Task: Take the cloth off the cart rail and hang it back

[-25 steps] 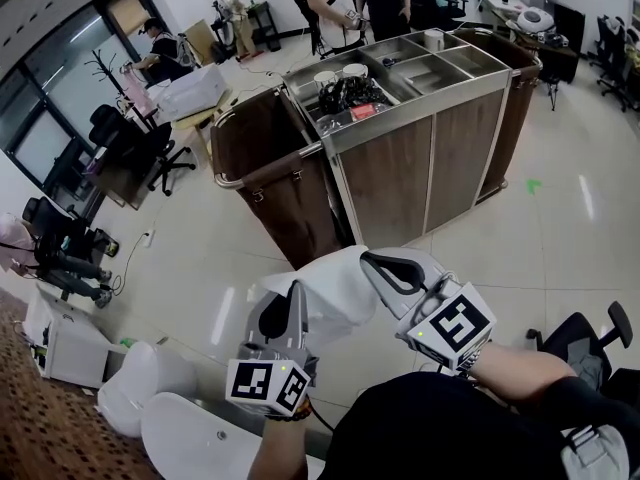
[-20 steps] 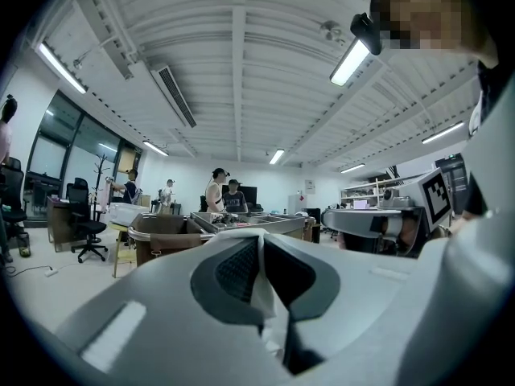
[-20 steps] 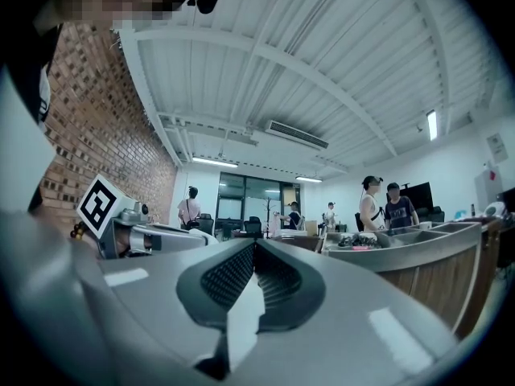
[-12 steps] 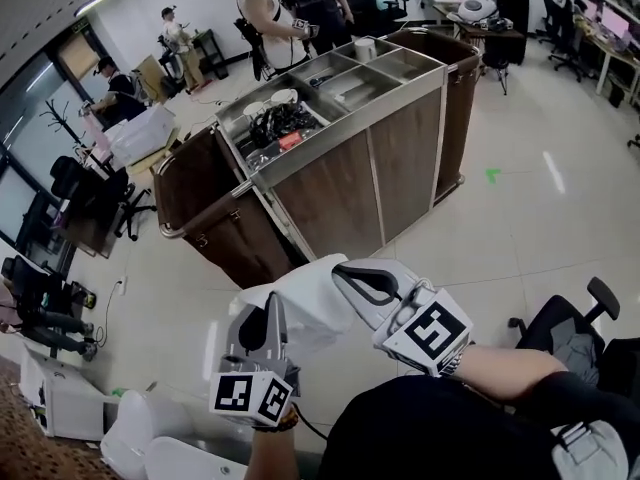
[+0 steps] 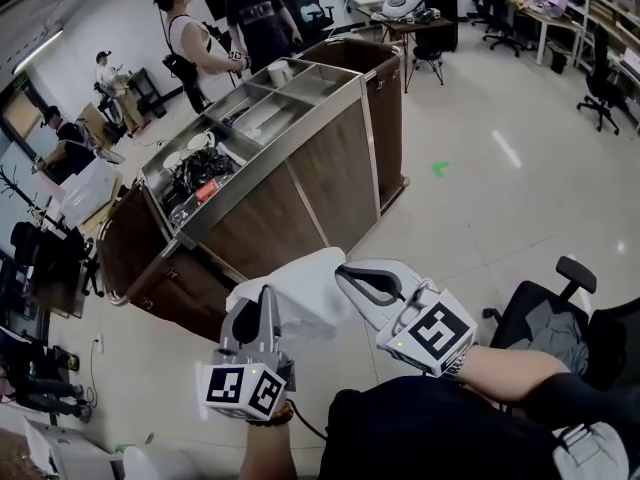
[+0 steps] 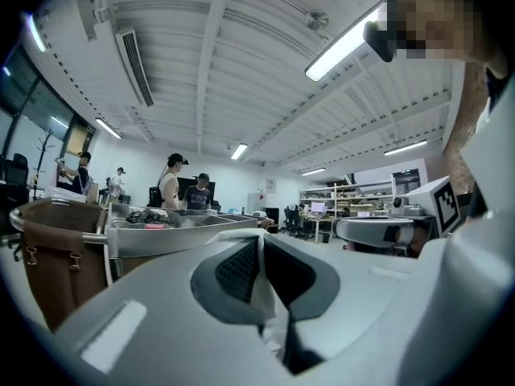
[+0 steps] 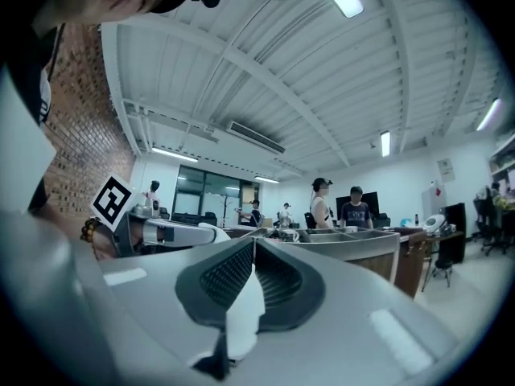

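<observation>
The wood-panelled cart fills the middle of the head view, with its steel top tray divided into compartments. A brown bag hangs at the cart's left end under the chrome rail. Two people stand at the cart's far side. The white cloth is off the rail, held in the air on the cart's near side and apart from it, stretched between both grippers. The left gripper is closed on one edge of the cloth; its own view shows a fold pinched between its dark pads. The right gripper is closed on the other edge, with cloth hanging out from between its pads. A dark tangle of items lies in the tray compartment nearest the cart's left end.
</observation>
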{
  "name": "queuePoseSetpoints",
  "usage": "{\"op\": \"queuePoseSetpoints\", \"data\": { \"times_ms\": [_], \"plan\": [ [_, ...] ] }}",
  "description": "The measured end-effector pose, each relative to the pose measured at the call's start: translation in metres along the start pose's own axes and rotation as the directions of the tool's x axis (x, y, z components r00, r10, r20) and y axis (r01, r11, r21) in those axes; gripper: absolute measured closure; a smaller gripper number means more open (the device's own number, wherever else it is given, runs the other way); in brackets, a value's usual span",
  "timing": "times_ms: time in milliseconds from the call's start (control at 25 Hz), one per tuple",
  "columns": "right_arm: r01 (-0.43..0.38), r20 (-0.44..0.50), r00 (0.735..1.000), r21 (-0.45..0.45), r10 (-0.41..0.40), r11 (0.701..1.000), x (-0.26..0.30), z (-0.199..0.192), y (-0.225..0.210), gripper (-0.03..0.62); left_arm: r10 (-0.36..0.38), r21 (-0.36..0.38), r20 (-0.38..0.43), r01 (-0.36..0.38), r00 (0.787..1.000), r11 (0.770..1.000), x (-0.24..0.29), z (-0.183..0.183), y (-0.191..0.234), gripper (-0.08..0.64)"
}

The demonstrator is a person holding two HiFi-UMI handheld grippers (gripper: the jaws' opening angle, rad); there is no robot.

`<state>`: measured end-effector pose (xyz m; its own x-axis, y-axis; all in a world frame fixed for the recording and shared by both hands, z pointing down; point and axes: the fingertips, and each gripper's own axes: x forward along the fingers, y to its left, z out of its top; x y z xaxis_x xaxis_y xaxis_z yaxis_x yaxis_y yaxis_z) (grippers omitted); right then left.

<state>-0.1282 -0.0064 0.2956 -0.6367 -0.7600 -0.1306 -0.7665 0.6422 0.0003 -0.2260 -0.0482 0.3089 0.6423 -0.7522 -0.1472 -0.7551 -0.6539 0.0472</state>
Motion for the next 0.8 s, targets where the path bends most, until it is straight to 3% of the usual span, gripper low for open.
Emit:
{"op": "queuePoseSetpoints", "data": {
  "times_ms": [160,360,560,720,800],
  "plan": [
    [0.101,-0.023,0.995,0.057,-0.1,0.993,-0.019,-0.01,-0.042,0.583,-0.093,-0.032,-0.011,0.092,0.996,0.995,0.051,-0.017,-0.016,0.549],
    [0.215,-0.011,0.976,-0.03,-0.216,0.976,-0.03,-0.012,-0.101,0.574,-0.205,-0.055,-0.026,0.203,0.978,0.978,0.121,-0.022,-0.032,0.549],
    [0.293,-0.071,0.954,0.045,-0.29,0.955,-0.034,-0.031,-0.143,0.531,-0.297,-0.083,-0.038,0.293,0.954,0.952,0.184,-0.043,-0.045,0.549],
    [0.349,-0.05,0.935,-0.046,-0.351,0.936,-0.044,-0.017,-0.176,0.517,-0.362,-0.096,-0.034,0.358,0.931,0.929,0.22,-0.038,-0.066,0.549],
    [0.366,-0.069,0.927,-0.029,-0.368,0.93,-0.037,-0.022,-0.183,0.49,-0.388,-0.101,-0.026,0.384,0.921,0.918,0.231,-0.04,-0.065,0.549]
  ]
}}
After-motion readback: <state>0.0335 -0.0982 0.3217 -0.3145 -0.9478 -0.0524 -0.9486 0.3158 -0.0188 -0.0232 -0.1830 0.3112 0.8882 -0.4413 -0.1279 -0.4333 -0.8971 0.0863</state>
